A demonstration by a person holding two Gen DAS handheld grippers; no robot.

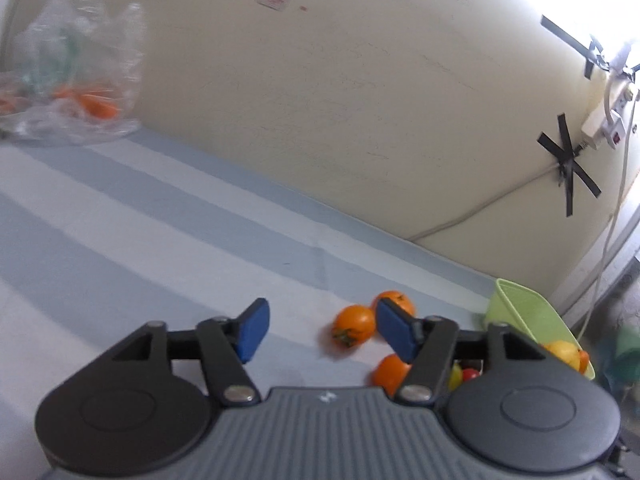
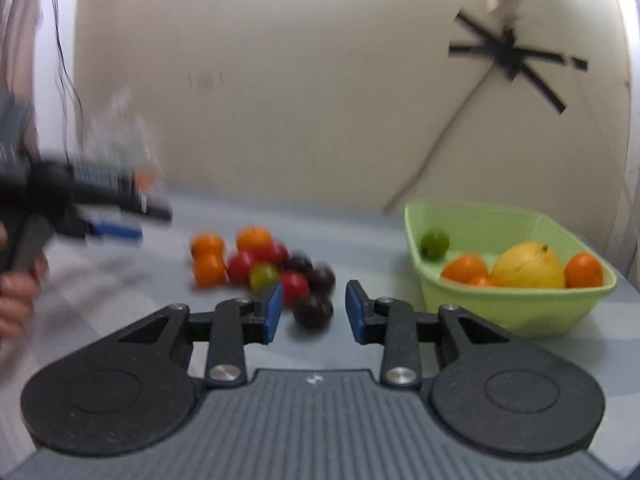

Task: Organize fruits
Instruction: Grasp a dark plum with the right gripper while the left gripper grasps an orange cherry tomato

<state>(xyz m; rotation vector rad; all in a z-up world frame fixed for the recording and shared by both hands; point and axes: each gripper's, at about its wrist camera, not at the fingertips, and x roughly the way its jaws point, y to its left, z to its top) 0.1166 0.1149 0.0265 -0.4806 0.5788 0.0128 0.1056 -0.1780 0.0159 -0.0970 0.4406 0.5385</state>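
left tool (image 1: 320, 332) half-wide, empty | right tool (image 2: 314, 306) narrow, empty, near plum (image 2: 313, 311) | fruits small, round, smooth, likely roll, bruise | grip across middle | bowl (image 2: 516, 304) part full

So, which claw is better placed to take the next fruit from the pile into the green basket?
Probably the right claw: its jaws stand open and empty just before a dark plum, with the green basket close beside. The left claw, also open and empty, is nearer the oranges.
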